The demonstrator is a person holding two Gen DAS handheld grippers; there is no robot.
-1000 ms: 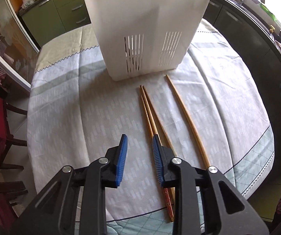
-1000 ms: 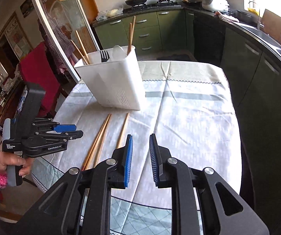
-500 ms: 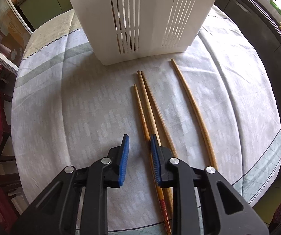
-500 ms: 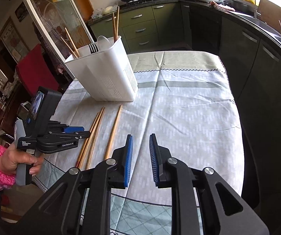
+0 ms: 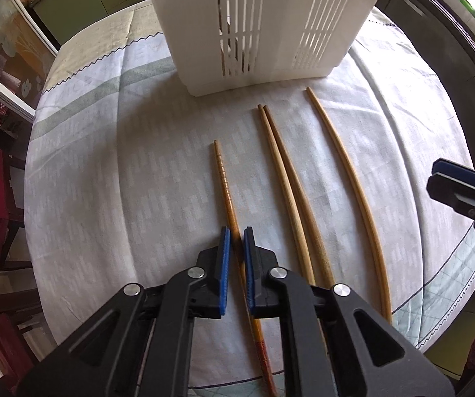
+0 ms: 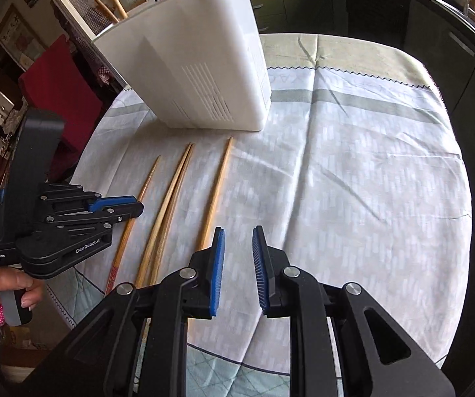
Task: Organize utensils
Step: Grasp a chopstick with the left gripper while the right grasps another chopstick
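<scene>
Several wooden chopsticks lie on the tablecloth in front of a white slotted utensil holder [image 5: 263, 23]. My left gripper [image 5: 234, 235] is shut on the leftmost, ridged brown chopstick [image 5: 224, 178], which has shifted left of the others. A touching pair of chopsticks [image 5: 287, 185] and a single long chopstick [image 5: 350, 178] lie to its right. In the right wrist view the left gripper [image 6: 134, 206] sits over the ridged chopstick [image 6: 148, 178]. My right gripper [image 6: 237, 235] is open and empty, just right of the single chopstick [image 6: 217, 185]. The holder [image 6: 197, 66] holds more utensils.
The round table has a pale patterned cloth [image 6: 353, 172]. A red chair [image 6: 58, 89] stands at the left. Dark kitchen cabinets [image 6: 386, 6] run behind and to the right. The table's front edge [image 6: 237, 357] is close to my grippers.
My left gripper closed on the ridged chopstick and pulled it left, away from the pair. Both grippers moved closer to the holder. The right gripper stayed open.
</scene>
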